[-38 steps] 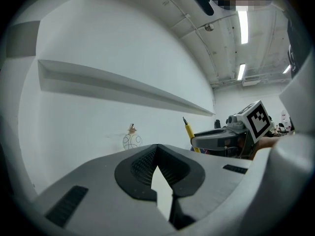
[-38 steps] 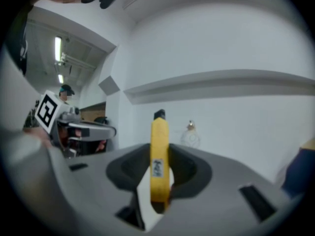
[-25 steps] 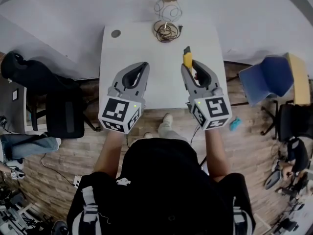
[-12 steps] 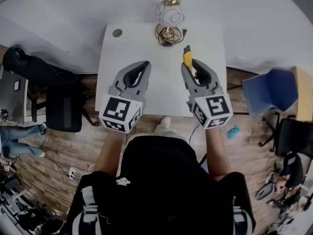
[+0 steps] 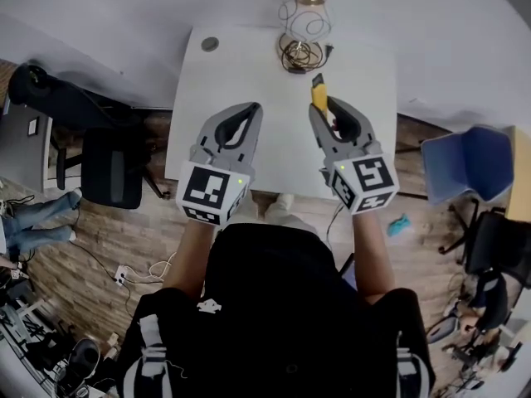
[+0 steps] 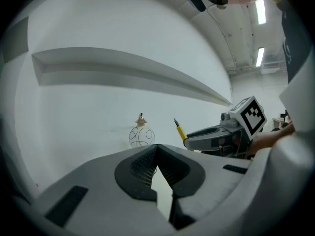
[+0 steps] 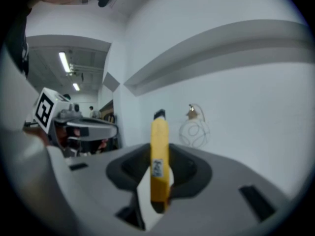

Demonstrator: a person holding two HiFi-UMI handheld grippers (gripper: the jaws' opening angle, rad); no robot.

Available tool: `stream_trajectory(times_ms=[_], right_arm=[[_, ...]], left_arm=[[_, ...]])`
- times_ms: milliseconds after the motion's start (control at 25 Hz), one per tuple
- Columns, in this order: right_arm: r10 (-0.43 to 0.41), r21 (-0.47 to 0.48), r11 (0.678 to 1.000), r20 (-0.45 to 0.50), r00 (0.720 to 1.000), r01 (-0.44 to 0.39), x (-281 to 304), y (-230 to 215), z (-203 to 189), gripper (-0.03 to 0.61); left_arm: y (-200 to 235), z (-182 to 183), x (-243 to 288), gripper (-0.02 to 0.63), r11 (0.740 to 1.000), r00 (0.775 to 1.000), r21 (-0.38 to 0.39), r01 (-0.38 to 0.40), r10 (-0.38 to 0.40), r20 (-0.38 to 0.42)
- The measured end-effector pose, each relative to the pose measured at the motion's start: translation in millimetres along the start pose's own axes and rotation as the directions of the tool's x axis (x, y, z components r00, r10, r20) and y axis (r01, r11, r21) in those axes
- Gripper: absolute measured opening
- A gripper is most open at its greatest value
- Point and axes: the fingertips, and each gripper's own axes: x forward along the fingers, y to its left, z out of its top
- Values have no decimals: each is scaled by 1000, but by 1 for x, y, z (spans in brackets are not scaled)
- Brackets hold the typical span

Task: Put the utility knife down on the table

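Right gripper view: right claw (image 7: 160,150) pinches a yellow, black-tipped utility knife (image 7: 158,132), upright.

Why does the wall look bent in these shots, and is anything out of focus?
Left gripper view: the wide lens bows the wall ledge into an arc, and the ceiling lights glare white. Right gripper view: the yellow utility knife, close to the lens, looks soft. Head view: the edges of the white table curve and the picture's corners go dark.

Left tongs (image 5: 250,108), right tongs (image 5: 329,106) holding utility knife (image 5: 319,96) sank toward table (image 5: 241,65).
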Motion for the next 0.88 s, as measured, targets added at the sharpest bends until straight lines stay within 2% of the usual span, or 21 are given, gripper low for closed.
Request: stream_trajectory(times_ms=[80, 520, 720, 880], right_arm=[[4, -1, 1000, -20, 1000, -5, 7, 5, -5, 138], [18, -30, 999, -167, 986, -23, 48, 36, -40, 138], [32, -63, 997, -264, 964, -50, 66, 52, -73, 138], [84, -82, 990, -343, 936, -119, 82, 68, -102, 138]], left_arm=[[3, -3, -1, 14, 1000, 1000, 11, 10, -10, -7], [43, -31, -6, 14, 997, 997, -51, 64, -66, -34], [57, -57, -9, 14, 994, 995, -84, 69, -75, -70], [68, -78, -16, 14, 992, 991, -113, 59, -72, -113]])
